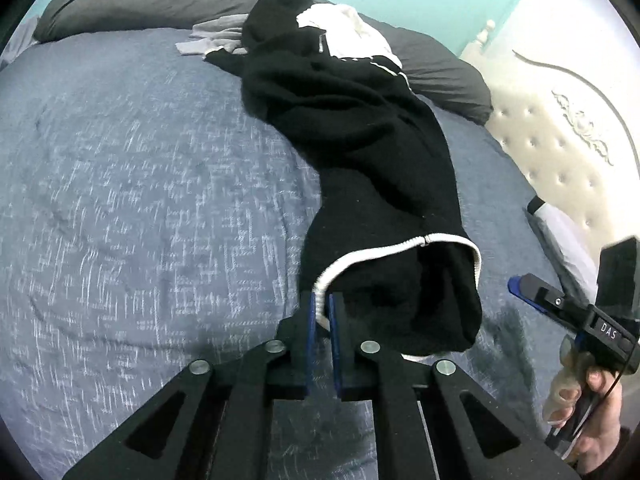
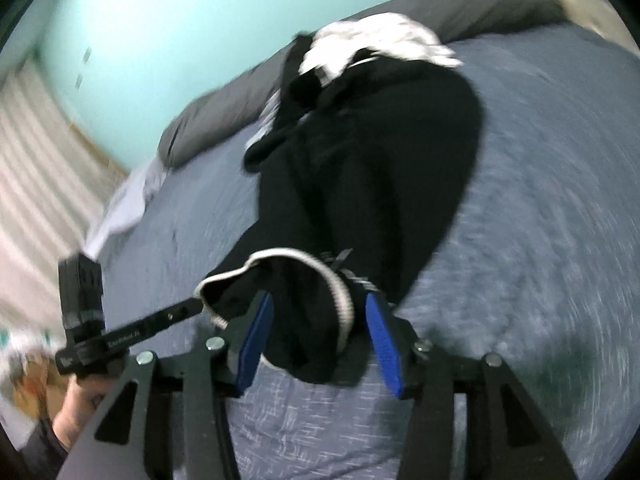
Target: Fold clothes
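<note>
Blue bedspread (image 1: pixel 140 184), grey pillows (image 1: pixel 132 0) at 11 o'clock, teal wall behind. Black garment (image 1: pixel 344 128) stretched from 12 toward 6, white-trimmed hem nearest. Left gripper (image 1: pixel 323 312) clamped on hem trim at 6. Right gripper (image 2: pixel 320 320) spread wide, straddling hem, not pinching. White headboard (image 1: pixel 560 120) at 3.

Open bedspread (image 1: pixel 140 184) is left clear on the left of the black garment (image 1: pixel 352 128); passage beyond is blocked by pillows (image 1: pixel 132 0) and headboard (image 1: pixel 560 128).
</note>
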Demonstrator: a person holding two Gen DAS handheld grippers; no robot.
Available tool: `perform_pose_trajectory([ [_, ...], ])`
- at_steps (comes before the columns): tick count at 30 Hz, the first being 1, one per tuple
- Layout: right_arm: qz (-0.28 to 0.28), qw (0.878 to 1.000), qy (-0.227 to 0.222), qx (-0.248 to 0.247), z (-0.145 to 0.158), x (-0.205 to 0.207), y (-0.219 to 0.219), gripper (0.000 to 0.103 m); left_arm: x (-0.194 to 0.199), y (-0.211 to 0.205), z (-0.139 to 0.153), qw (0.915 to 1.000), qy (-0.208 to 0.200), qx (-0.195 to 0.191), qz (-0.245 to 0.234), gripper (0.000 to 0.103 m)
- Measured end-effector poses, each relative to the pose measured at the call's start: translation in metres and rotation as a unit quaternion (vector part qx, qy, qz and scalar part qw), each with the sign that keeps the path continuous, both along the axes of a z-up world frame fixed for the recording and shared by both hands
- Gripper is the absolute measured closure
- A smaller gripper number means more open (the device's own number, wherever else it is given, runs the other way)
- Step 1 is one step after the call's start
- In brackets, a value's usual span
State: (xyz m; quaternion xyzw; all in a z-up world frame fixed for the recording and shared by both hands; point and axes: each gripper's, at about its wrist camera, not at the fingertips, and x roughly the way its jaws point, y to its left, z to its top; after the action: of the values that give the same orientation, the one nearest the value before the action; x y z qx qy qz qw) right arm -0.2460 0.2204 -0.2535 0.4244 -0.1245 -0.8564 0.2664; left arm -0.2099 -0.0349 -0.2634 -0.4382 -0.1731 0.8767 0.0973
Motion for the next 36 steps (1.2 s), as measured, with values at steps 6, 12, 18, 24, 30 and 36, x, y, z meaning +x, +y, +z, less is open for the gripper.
perform_pose_trajectory([
  [6, 0.079, 0.985, 0.038, 0.146, 0.008, -0.018, -0.062, 0.047, 0.014, -0.012, -0.013, 0.9998, 0.001, 0.017, 0.013, 0.084],
  [12, 0.123, 0.964, 0.059, 0.230, 0.002, -0.033, -0.102, 0.047, 0.019, -0.017, -0.011, 0.9996, 0.009, 0.010, 0.024, 0.084],
  [18, 0.140, 0.941, 0.078, 0.297, -0.004, -0.044, -0.134, 0.047, 0.024, -0.017, -0.012, 0.9995, 0.008, 0.018, 0.024, 0.083],
  [24, 0.168, 0.923, 0.097, 0.332, -0.002, -0.045, -0.147, 0.078, 0.026, -0.020, -0.012, 0.9993, 0.008, 0.026, 0.027, 0.078],
  [30, 0.193, 0.923, 0.077, 0.324, 0.001, -0.042, -0.142, 0.052, 0.025, -0.023, -0.014, 0.9988, 0.002, 0.036, 0.035, 0.078],
  [36, 0.225, 0.887, 0.106, 0.390, -0.022, -0.034, -0.159, 0.050, 0.026, -0.022, -0.014, 0.9987, 0.002, 0.035, 0.036, 0.077],
])
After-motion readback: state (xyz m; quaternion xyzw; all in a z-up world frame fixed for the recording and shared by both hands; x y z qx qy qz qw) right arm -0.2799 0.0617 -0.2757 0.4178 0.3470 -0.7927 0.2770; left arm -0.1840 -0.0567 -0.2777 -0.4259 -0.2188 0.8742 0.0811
